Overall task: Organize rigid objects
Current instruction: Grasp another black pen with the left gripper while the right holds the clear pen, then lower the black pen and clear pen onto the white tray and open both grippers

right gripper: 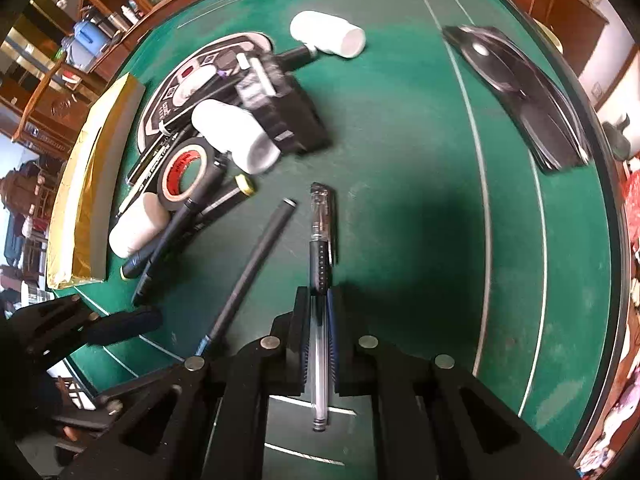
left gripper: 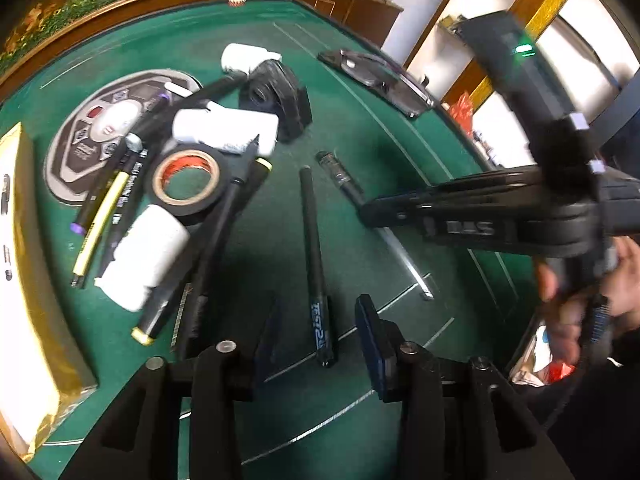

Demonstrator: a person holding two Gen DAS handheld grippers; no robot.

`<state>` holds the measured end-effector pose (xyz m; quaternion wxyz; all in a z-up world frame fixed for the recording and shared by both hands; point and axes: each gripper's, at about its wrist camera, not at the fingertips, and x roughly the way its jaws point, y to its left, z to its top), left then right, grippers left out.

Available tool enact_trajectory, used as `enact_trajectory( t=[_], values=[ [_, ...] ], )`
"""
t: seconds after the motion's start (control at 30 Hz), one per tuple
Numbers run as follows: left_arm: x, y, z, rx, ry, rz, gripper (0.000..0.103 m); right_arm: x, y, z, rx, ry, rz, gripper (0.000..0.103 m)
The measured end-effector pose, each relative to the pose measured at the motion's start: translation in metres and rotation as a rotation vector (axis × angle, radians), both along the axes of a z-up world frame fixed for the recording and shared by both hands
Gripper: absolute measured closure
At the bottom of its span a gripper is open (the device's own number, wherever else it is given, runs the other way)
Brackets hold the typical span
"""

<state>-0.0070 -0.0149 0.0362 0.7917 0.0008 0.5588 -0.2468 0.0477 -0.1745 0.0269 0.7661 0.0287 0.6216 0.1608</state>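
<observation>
In the left wrist view, the left gripper [left gripper: 316, 340] is hanging with its jaws released and nothing between them, just above a slim black pen [left gripper: 314, 256] that is lying on the green table [left gripper: 400, 200]; blue lettering is showing near the pen's lower end, too blurred to read. The right gripper [left gripper: 372, 212] is reaching in from the right, its body carrying pale letters that look like "DAS", and a clear pen [left gripper: 340, 176] is sticking out past its tip. To the left, a heap is crowding together: a roll of black tape [left gripper: 186, 180] with a red inner label, white bottles [left gripper: 148, 256] lying on their sides, and markers [left gripper: 96, 220] with unreadable print. A gold box [left gripper: 36, 264] is sitting along the left edge. Bare green felt is stretching between the pens and the table's curved right rim.

In the right wrist view, the right gripper [right gripper: 319, 336] is clenching the clear pen [right gripper: 320, 248] by its barrel, the black grip and cap pointing forward over the table [right gripper: 420, 140]. The black pen [right gripper: 256, 264] is lying just beside it, apart. The tape [right gripper: 186, 174] is showing red print, illegible. A dark flat stack [right gripper: 528, 92] is lying near the right rim, open felt between.
</observation>
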Motion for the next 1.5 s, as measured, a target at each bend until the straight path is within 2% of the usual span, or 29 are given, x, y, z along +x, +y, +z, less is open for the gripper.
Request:
enact_trajectory(
  t=[0.1,0.17,0.27,0.3,0.43,0.47,0.63,0.87,1.1,1.5],
  values=[
    [0.004,-0.013,-0.011,0.036,0.006,-0.005,0.059,-0.006,-0.013,0.000,0.024,0.003,-0.009,0.096],
    [0.004,-0.021,-0.015,0.071,-0.020,-0.014,0.062,-0.011,-0.023,0.000,0.041,0.012,-0.021,0.096],
    [0.007,-0.029,-0.018,0.146,-0.073,-0.016,0.091,-0.018,-0.032,0.002,0.078,0.007,-0.031,0.095],
    [0.010,-0.027,-0.017,0.147,-0.078,-0.011,0.095,-0.022,-0.035,0.003,0.086,0.002,-0.034,0.095],
    [0.014,-0.016,-0.016,0.057,-0.044,0.028,0.095,-0.028,-0.041,0.010,0.106,-0.024,-0.043,0.095],
    [0.012,-0.013,-0.012,0.024,-0.047,0.033,0.095,-0.029,-0.042,0.012,0.111,-0.028,-0.045,0.095],
    [0.006,0.001,0.012,-0.043,-0.090,0.048,0.095,-0.029,-0.038,0.021,0.136,-0.048,-0.049,0.095],
    [0.000,0.030,0.030,-0.072,-0.119,0.116,0.095,-0.029,-0.020,0.031,0.151,-0.071,-0.018,0.095],
    [-0.004,0.052,0.041,-0.051,-0.165,0.177,0.095,-0.031,0.005,0.038,0.162,-0.083,0.028,0.095],
    [-0.019,0.119,0.057,-0.070,-0.204,0.328,0.095,-0.026,0.059,0.056,0.196,-0.096,0.130,0.095]
  ],
)
